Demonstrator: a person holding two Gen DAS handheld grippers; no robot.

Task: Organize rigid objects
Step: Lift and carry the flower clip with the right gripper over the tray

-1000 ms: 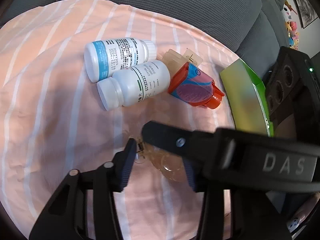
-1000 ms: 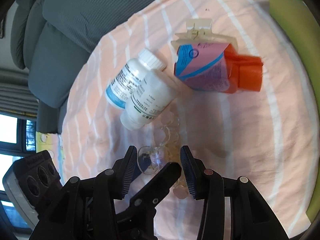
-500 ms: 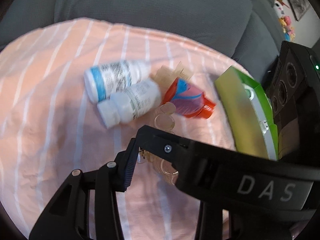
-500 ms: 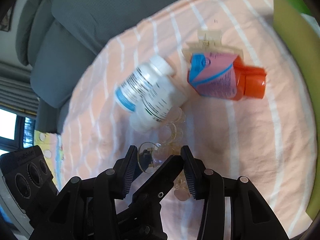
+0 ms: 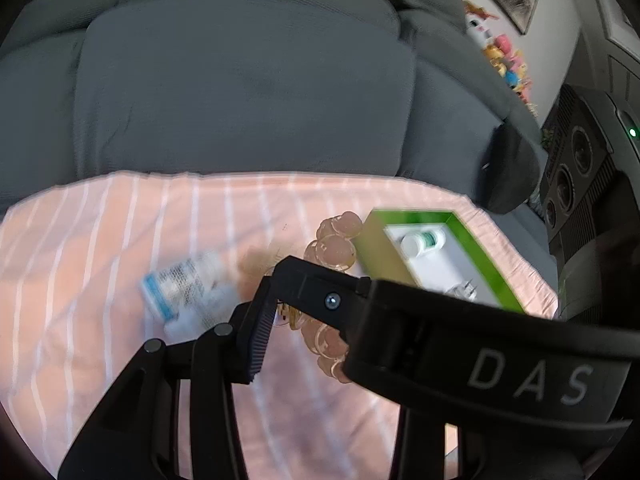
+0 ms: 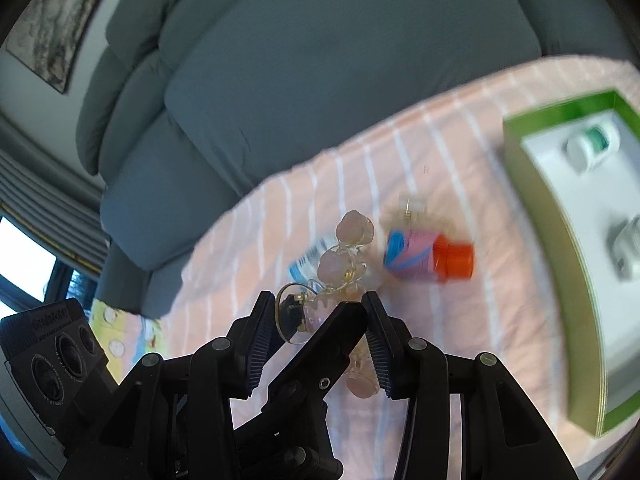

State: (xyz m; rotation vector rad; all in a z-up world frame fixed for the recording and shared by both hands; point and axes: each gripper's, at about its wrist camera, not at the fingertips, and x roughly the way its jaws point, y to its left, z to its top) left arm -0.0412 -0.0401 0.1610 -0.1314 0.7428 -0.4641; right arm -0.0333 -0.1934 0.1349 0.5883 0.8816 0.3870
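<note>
Furthest left of the open green cardboard box (image 5: 376, 248), a white plastic bottle with a blue label (image 5: 180, 292) lies on the peach cloth with white stripes (image 5: 100, 280), smeared by blur so its print is unreadable. Nearer the box, the clear plastic strip of round suction discs (image 6: 336, 268) hangs above the cloth. The left hand-held gripper (image 5: 308, 328) has one ribbed pad against it, but its other finger is hidden behind a black finger of the right hand-held gripper (image 6: 318, 320), so I cannot tell whether it is clamped. The right one's two pads pinch the strip's lower end, with that crossing finger covering the middle. Just beside the box lies a blue-and-pink pouch with an orange cap (image 6: 424, 256), hidden in the left wrist view. Inside the box's white interior lies a white bottle with a green band (image 6: 592, 144); a second item there is blurred and cut off at the frame edge.
</note>
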